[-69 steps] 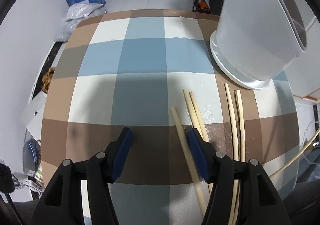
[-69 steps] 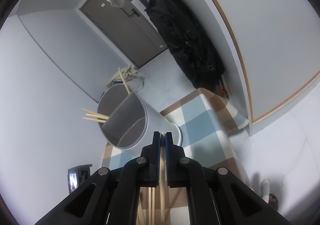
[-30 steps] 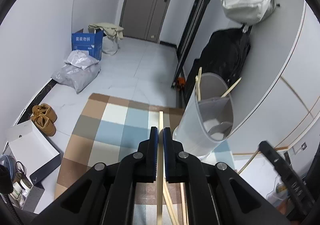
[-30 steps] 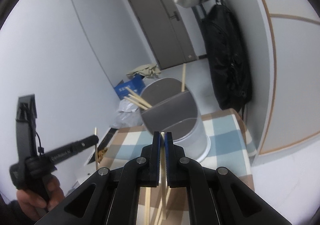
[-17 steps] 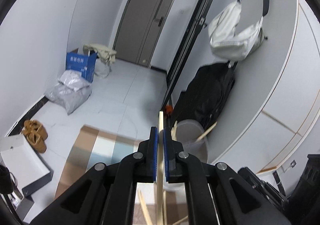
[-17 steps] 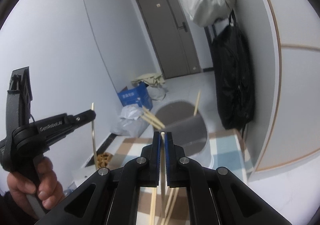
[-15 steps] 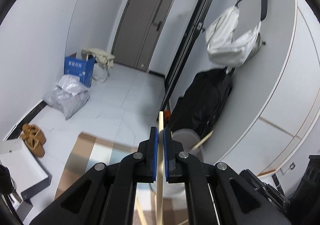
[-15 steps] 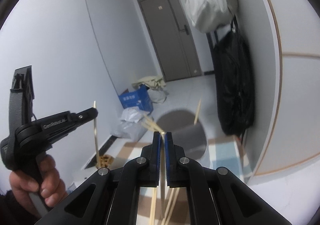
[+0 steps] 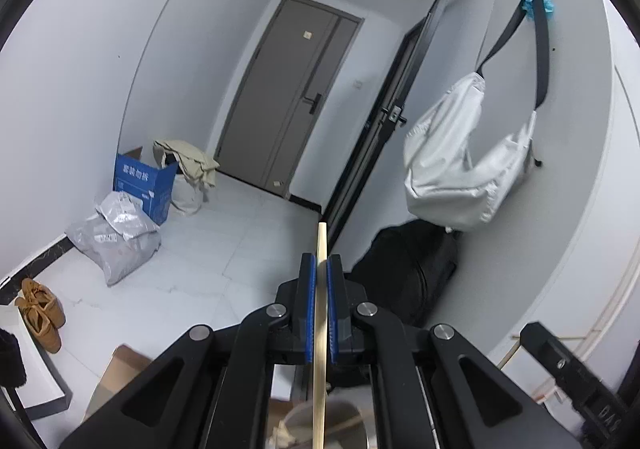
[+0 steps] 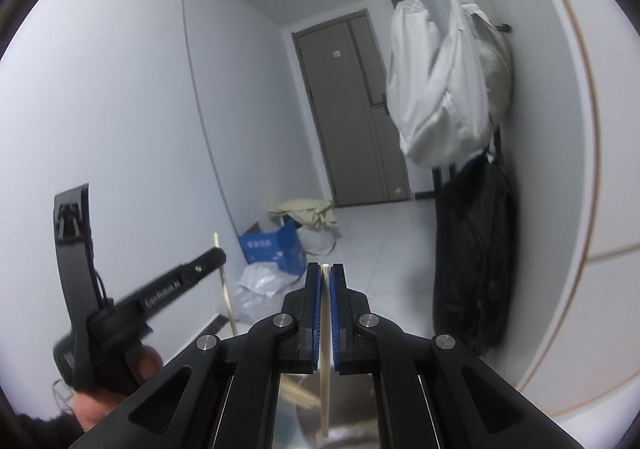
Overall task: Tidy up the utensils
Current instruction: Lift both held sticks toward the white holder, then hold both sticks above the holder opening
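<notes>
My left gripper (image 9: 321, 261) is shut on a pale wooden chopstick (image 9: 320, 329) that stands upright, its top end above the fingertips. Below it, between the arms, the rim of the grey utensil holder (image 9: 320, 409) shows with chopsticks inside. My right gripper (image 10: 326, 269) is shut on another chopstick (image 10: 324, 369), also upright, over the holder's grey inside (image 10: 352, 429). In the right wrist view the left gripper (image 10: 208, 261) shows at the left with its chopstick (image 10: 222, 281). The right gripper's body (image 9: 568, 373) shows at the lower right of the left wrist view.
Both cameras look out over the room: a grey door (image 9: 288, 101), a white bag (image 9: 460, 169) hanging on the wall, a black bag (image 9: 408, 273) below it, a blue box (image 9: 144, 181) and plastic bags (image 9: 116, 237) on the floor.
The left gripper closed on a chopstick from the table and lifted it upright. Both grippers tilted up, so the table and holder dropped out of view to the bottom edge.
</notes>
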`<state>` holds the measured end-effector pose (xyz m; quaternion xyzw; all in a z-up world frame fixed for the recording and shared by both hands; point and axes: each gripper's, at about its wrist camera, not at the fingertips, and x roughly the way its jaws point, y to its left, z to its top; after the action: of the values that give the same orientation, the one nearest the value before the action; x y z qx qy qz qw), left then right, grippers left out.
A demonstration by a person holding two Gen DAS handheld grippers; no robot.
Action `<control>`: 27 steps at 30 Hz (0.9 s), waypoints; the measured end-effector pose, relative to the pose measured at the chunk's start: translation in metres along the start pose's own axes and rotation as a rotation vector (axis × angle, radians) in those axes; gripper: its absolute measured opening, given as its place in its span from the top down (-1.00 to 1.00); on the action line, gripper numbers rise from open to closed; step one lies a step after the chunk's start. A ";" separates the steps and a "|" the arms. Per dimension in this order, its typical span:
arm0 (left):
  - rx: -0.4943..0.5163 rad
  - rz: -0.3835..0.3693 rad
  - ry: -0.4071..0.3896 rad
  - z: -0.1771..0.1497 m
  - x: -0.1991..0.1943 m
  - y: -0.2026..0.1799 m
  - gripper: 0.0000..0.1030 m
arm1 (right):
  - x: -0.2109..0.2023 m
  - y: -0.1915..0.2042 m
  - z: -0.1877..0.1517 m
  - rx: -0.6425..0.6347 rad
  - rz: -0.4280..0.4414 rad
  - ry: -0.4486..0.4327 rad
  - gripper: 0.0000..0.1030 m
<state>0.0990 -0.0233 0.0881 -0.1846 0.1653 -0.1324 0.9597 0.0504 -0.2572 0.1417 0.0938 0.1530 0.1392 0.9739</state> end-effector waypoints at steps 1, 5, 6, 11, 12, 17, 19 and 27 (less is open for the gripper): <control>0.001 0.013 -0.014 -0.001 0.005 0.001 0.98 | 0.005 -0.001 0.003 -0.001 0.002 -0.001 0.93; -0.008 0.059 -0.046 -0.007 0.020 0.005 0.98 | 0.034 -0.007 0.011 -0.012 0.004 0.010 0.93; -0.011 0.067 -0.051 -0.008 0.023 0.007 0.98 | 0.041 -0.009 0.011 -0.011 0.008 0.017 0.93; -0.024 0.095 -0.050 -0.020 0.038 0.010 0.98 | 0.064 -0.023 -0.001 0.003 0.014 0.051 0.93; -0.014 0.097 -0.053 -0.020 0.041 0.006 0.98 | 0.066 -0.026 -0.004 0.008 0.017 0.054 0.93; 0.034 0.107 -0.048 -0.032 0.050 -0.003 0.98 | 0.075 -0.039 -0.014 0.018 0.034 0.061 0.93; 0.037 0.110 -0.033 -0.037 0.052 -0.003 0.98 | 0.077 -0.042 -0.017 0.013 0.037 0.066 0.93; 0.133 0.109 -0.075 -0.048 0.049 -0.017 0.98 | 0.083 -0.047 -0.031 0.006 0.056 0.096 0.93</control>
<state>0.1225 -0.0688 0.0395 -0.1161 0.1298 -0.0835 0.9812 0.1271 -0.2723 0.0795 0.0944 0.1972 0.1701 0.9609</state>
